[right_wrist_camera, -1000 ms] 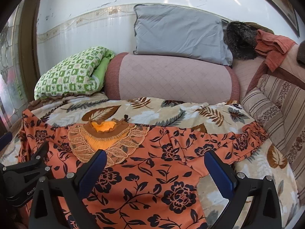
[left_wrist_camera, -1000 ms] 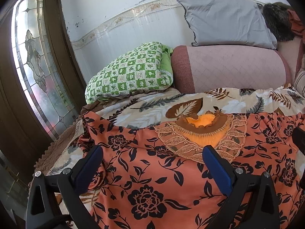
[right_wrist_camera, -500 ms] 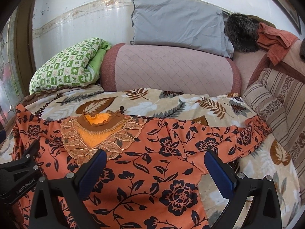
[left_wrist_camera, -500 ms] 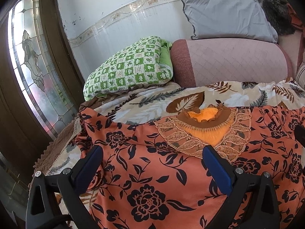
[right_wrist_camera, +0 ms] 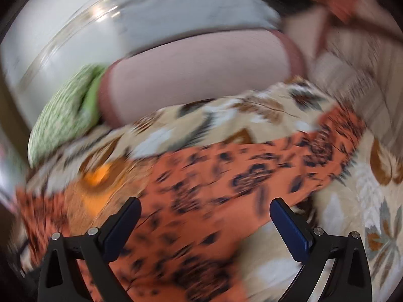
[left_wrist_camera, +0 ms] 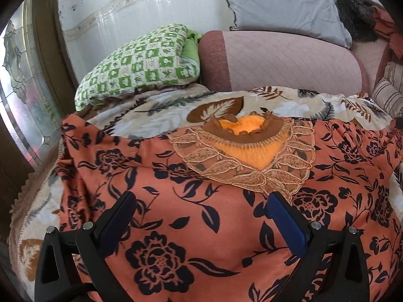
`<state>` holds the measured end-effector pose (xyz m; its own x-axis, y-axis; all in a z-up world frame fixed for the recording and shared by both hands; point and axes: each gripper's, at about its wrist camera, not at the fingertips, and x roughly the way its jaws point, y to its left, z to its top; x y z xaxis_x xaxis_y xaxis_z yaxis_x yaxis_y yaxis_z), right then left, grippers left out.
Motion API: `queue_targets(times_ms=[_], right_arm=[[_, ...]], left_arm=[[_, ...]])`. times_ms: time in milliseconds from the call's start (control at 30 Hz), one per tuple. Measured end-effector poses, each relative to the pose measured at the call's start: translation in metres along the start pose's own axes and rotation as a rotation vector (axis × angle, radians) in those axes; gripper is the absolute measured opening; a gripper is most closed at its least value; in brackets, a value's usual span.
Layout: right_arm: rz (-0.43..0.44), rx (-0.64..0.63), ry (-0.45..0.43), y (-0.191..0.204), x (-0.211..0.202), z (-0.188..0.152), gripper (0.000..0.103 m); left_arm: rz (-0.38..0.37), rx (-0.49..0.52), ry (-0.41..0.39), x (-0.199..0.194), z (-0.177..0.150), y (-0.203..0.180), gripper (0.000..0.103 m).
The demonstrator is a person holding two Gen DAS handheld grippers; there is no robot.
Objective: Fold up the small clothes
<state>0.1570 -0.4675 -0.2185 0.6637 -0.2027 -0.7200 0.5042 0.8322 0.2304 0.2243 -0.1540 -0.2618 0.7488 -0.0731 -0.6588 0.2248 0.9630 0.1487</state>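
An orange garment with black flowers (left_wrist_camera: 201,201) lies spread flat on the bed, its lace collar and orange inner lining (left_wrist_camera: 249,146) toward the pillows. My left gripper (left_wrist_camera: 201,201) is open and empty, low over the garment's front just below the collar. In the right wrist view, which is blurred by motion, the garment (right_wrist_camera: 226,176) stretches from lower left to its right sleeve (right_wrist_camera: 340,125). My right gripper (right_wrist_camera: 205,205) is open and empty above the garment's right half.
A leaf-print blanket (left_wrist_camera: 161,110) covers the bed. A green checked pillow (left_wrist_camera: 141,65), a pink bolster (left_wrist_camera: 282,60) and a grey pillow (left_wrist_camera: 277,2) lie at the head. A striped cushion (left_wrist_camera: 388,93) is at the right. A glass door (left_wrist_camera: 17,75) stands at the left.
My left gripper has moved forward and lower over the garment toward the collar. My right gripper is swinging fast to the right and tilting, blurring its view.
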Motion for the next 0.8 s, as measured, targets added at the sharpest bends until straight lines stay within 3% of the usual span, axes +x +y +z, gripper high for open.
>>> queue_targets(times_ms=[100, 267, 400, 667, 767, 800], right_arm=[[-0.016, 0.218, -0.001, -0.087, 0.016, 0.024, 0.103], [0.086, 0.566, -0.049, -0.215, 0.038, 0.043, 0.103], [0.123, 0.722, -0.088, -0.276, 0.051, 0.051, 0.102], [0.168, 0.858, -0.080, -0.320, 0.093, 0.070, 0.097], [0.133, 0.843, -0.108, -0.325, 0.098, 0.075, 0.078], [0.129, 0.846, -0.123, -0.326, 0.099, 0.074, 0.063]], left_arm=[[-0.029, 0.004, -0.006, 0.003, 0.000, -0.004, 0.103], [-0.049, -0.001, 0.000, 0.011, 0.001, -0.006, 0.103], [-0.062, -0.009, 0.024, 0.022, 0.000, -0.006, 0.103], [-0.045, -0.001, 0.057, 0.040, -0.002, -0.010, 0.103], [-0.041, 0.009, 0.067, 0.044, -0.002, -0.011, 0.103], [-0.041, 0.008, 0.068, 0.044, -0.002, -0.011, 0.103]])
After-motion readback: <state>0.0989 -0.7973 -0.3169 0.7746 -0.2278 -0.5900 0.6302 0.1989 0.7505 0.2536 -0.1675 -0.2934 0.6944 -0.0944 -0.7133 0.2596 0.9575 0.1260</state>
